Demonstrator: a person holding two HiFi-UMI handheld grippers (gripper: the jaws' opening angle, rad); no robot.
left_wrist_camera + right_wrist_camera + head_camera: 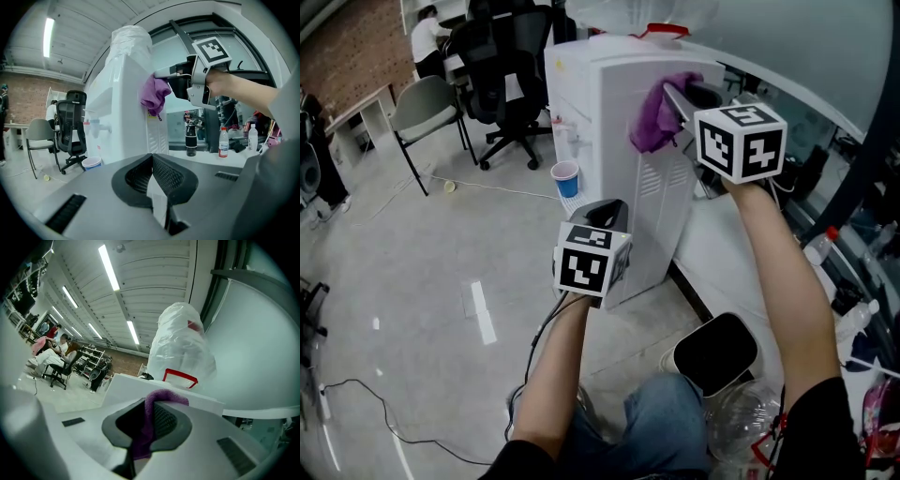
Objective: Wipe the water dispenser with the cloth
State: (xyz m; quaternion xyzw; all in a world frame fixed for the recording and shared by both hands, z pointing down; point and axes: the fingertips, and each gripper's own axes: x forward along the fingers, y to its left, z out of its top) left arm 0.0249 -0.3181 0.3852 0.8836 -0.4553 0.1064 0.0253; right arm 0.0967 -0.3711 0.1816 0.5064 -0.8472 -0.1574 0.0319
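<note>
Wiping under way: the right gripper (680, 101), jaws clamped on a purple cloth (658, 114), presses it against the upper side panel of the white water dispenser (609, 159), just below the top edge on the far right of the scene. The left gripper (605, 212) hangs lower and nearer, beside the dispenser's near corner, its 2 jaws closed together with nothing between them. The stroke appears to be at its start, high on the panel. The next move likely calls for drawing the cloth down or across the vent slats with steady pressure and a firm grip, so the fabric does not slip free. No brand name can be read on the dispenser. The red-framed patch on the plastic bag (183, 345) covering its top shows no legible print, and the grippers' cubes carry only black-and-white square markers.
</note>
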